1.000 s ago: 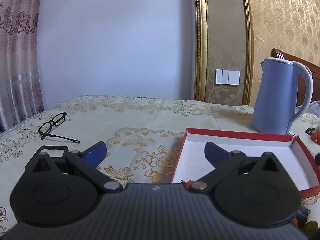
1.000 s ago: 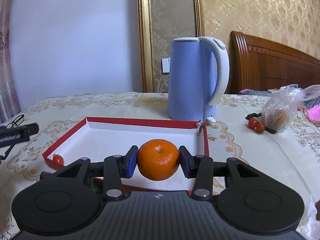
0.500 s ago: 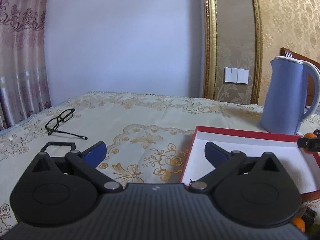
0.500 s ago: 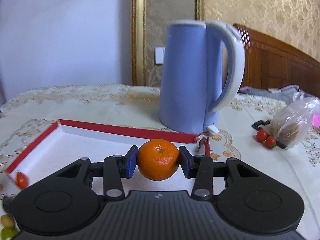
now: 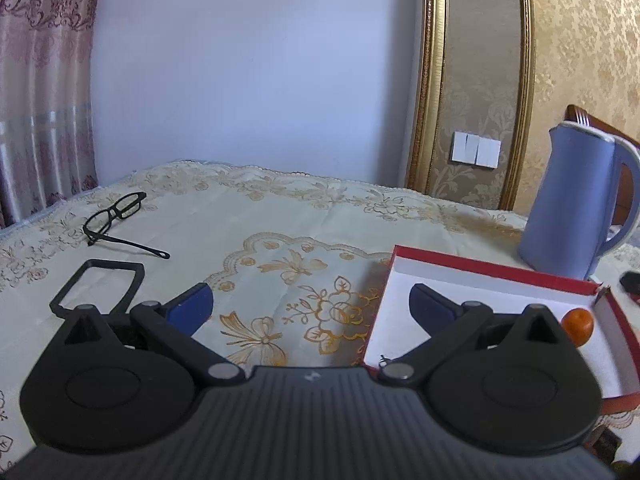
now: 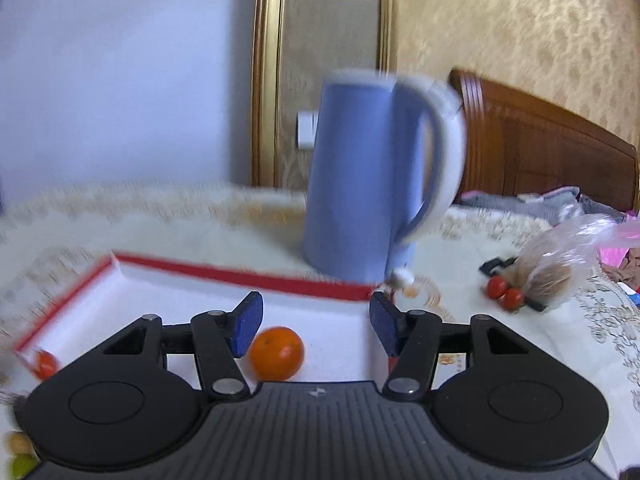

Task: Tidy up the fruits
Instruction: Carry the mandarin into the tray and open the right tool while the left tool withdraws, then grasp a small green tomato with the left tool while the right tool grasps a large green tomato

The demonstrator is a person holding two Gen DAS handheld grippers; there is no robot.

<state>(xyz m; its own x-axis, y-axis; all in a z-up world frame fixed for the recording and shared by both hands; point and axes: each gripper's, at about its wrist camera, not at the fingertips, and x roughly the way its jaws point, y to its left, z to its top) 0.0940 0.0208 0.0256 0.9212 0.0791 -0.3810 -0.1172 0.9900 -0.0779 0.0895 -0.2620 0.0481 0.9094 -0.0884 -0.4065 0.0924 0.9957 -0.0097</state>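
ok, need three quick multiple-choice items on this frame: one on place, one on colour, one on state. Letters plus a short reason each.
1. Where is the orange?
A. inside the red-rimmed tray
B. beside the glasses
C. on top of the kettle

2. What colour is the kettle body?
A. green
B. light blue
C. black

3. What is the right gripper doing?
A. clamped on the orange
B. clamped on a tomato
C. open, holding nothing

Key: 1 A, the orange sits on the tray's white floor. 2 B, the body is pale blue with a white handle. 3 C, its jaws have just been opening and the orange lies below them, free of both pads.
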